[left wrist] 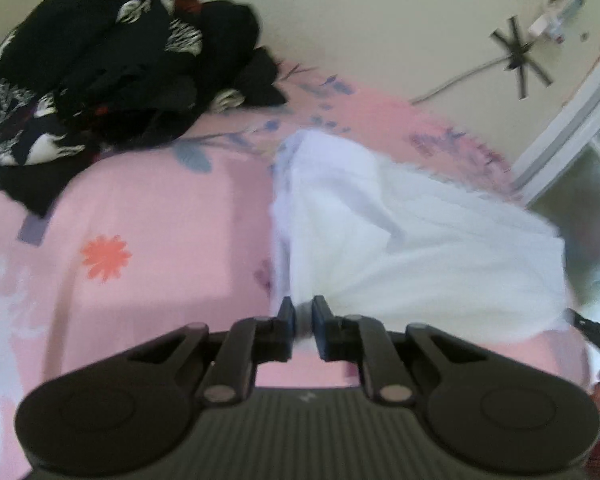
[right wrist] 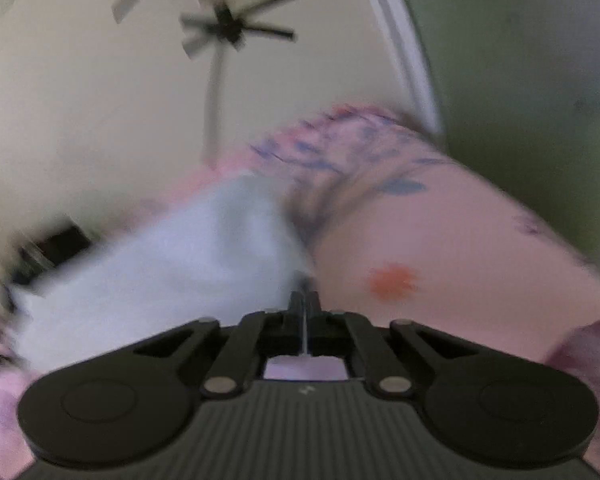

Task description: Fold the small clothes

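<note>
Nearest, the left gripper (left wrist: 303, 312) stands narrow, its pads pinching a bunched corner of the white garment (left wrist: 400, 232); the right gripper (right wrist: 304, 300) is fully closed on a thin edge of that cloth. From the left claw the garment runs forward and right, its long axis stretched between both grips over the pink floral bedsheet (left wrist: 147, 216). Neither hand appears nearer. Beyond lies a dark patterned clothes pile (left wrist: 111, 60). No legible writing is found

left gripper (left wrist: 303, 322): black linkage, blue pads | right gripper (right wrist: 304, 304): black, ribbed grey body
</note>
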A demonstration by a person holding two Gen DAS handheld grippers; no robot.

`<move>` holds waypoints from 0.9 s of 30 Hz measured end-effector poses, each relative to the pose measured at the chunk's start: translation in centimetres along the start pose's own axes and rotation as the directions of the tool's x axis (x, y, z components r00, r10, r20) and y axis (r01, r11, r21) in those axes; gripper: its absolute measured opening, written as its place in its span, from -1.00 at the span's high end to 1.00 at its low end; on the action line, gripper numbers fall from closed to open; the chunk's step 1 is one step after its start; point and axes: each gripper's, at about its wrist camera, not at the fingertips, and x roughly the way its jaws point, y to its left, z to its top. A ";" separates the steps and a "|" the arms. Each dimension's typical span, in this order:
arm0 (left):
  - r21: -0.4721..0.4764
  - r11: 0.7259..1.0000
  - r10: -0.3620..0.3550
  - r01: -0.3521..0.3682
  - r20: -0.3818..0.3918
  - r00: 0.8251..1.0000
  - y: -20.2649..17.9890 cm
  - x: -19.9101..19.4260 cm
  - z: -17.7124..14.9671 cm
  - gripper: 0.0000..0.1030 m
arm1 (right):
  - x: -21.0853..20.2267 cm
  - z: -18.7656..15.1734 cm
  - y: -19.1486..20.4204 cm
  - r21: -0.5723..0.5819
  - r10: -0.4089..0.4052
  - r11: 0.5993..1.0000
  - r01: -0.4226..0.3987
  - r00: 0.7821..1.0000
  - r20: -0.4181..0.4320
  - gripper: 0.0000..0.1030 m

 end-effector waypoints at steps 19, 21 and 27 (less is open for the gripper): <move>0.200 0.980 -0.020 -0.011 0.155 0.988 -7.4 4.9 4.9 0.30 | 8.2 2.5 16.7 -0.325 0.310 0.898 -0.297 0.951 -0.015 0.21; 0.174 0.985 -0.020 -0.002 0.122 0.992 -6.6 6.7 5.3 0.28 | 10.1 2.9 15.0 -0.290 0.214 0.933 -0.211 0.977 -0.025 0.70; 0.285 0.954 0.022 -0.093 0.243 0.970 -7.6 7.7 2.9 0.25 | 10.2 3.2 6.7 0.057 0.218 0.974 -0.218 0.976 0.007 1.00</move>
